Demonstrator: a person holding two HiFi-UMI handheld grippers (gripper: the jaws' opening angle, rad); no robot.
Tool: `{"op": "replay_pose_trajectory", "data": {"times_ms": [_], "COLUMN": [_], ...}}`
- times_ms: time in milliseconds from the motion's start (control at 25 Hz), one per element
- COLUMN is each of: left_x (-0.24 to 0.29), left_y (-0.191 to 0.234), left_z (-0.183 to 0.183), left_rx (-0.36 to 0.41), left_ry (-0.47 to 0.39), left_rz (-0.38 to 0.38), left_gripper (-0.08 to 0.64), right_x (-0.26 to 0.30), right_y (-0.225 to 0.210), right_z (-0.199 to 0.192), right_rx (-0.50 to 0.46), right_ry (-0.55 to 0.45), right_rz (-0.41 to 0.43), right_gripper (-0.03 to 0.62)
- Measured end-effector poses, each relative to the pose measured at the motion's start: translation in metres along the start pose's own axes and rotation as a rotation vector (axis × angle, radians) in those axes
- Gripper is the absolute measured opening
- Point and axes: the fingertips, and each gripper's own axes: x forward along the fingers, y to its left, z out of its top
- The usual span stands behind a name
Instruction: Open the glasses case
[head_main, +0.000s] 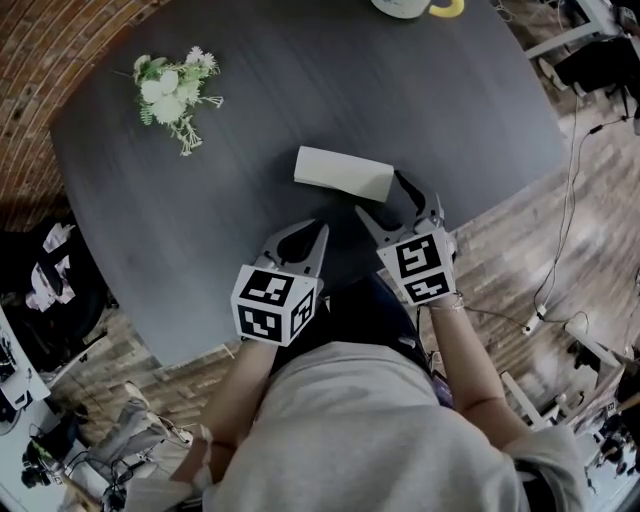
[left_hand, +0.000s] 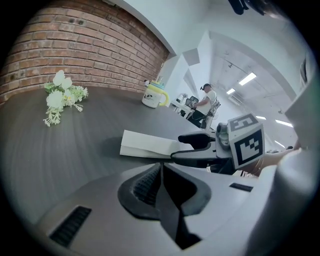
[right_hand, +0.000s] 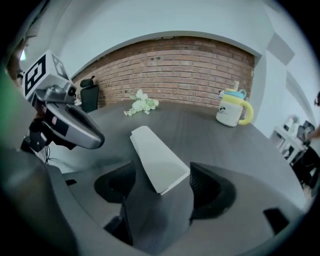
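A white wedge-shaped glasses case (head_main: 343, 172) lies closed on the dark table (head_main: 180, 230), near its front edge. My right gripper (head_main: 392, 203) stands open around the case's near right end. In the right gripper view the case (right_hand: 156, 155) reaches in between the two pads, nearer the right pad (right_hand: 201, 181), and I see no pad pressing on it. My left gripper (head_main: 322, 230) is shut and empty, its tips just short of the case's front side. From the left gripper view the case (left_hand: 145, 144) lies ahead, with the right gripper (left_hand: 179, 146) at its right end.
A sprig of white artificial flowers (head_main: 175, 92) lies at the table's far left. A pale mug with a yellow handle (head_main: 415, 8) stands at the far edge. A brick wall (right_hand: 175, 70) stands behind the table. Cables run over the wooden floor (head_main: 560, 260) to the right.
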Motion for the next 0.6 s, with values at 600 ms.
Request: {"op": "replay_pose_trajectory", "data": {"times_ms": [600], "left_x": [-0.001], "left_y": [0.003], "left_z": [0.008], "left_rx": [0.001], "left_ry": [-0.011], "left_rz": [0.013], "left_gripper": [0.034], "right_x": [0.015], "right_y": [-0.007], "right_z": [-0.012], "right_rx": [-0.136], "right_ry": [0.012], "right_rz": [-0.041], "right_gripper": [0.322]}}
